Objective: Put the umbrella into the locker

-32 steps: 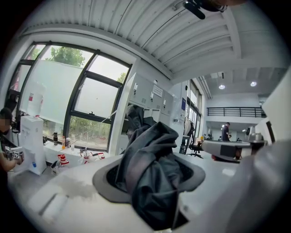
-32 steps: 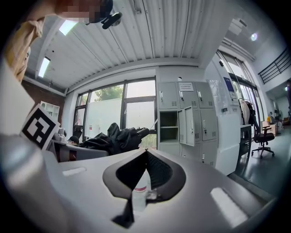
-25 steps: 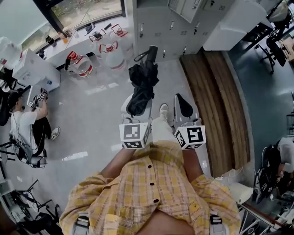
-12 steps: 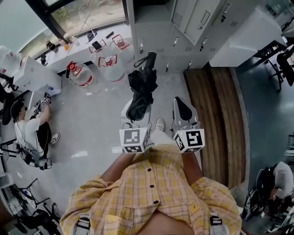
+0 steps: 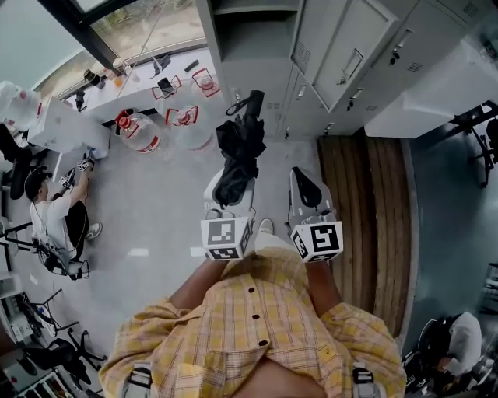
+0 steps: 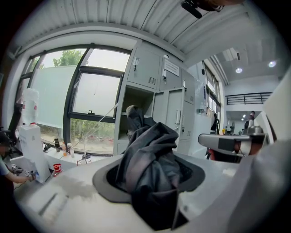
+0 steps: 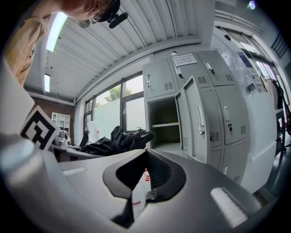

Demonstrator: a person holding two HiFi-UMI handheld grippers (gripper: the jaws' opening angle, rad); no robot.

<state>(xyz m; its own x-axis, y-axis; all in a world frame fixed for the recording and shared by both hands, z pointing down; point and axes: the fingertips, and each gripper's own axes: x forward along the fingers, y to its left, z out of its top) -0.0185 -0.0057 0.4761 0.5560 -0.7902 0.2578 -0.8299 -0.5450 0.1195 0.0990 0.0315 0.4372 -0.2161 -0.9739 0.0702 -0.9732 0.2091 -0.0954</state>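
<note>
A folded black umbrella (image 5: 237, 151) sticks forward out of my left gripper (image 5: 231, 190), which is shut on its bunched cloth; the handle (image 5: 253, 101) points toward the grey lockers. In the left gripper view the umbrella cloth (image 6: 152, 168) fills the jaws of the left gripper (image 6: 150, 182). One locker compartment (image 5: 249, 19) stands open ahead, with its door (image 5: 342, 50) swung to the right. My right gripper (image 5: 309, 190) is held level beside the left, shut, with nothing in it. The right gripper view shows the open compartment (image 7: 163, 123) and the umbrella (image 7: 120, 139) to its left.
Large water jugs (image 5: 140, 128) stand on the floor left of the lockers, below a window ledge (image 5: 148, 74). A person (image 5: 54, 218) sits on the floor at far left. A wooden floor strip (image 5: 366, 210) runs along the right, near a white counter (image 5: 436, 85).
The lockers have come nearer and larger in the head view as the person walks toward them. Both grippers keep their pose, and the umbrella stays in the left one.
</note>
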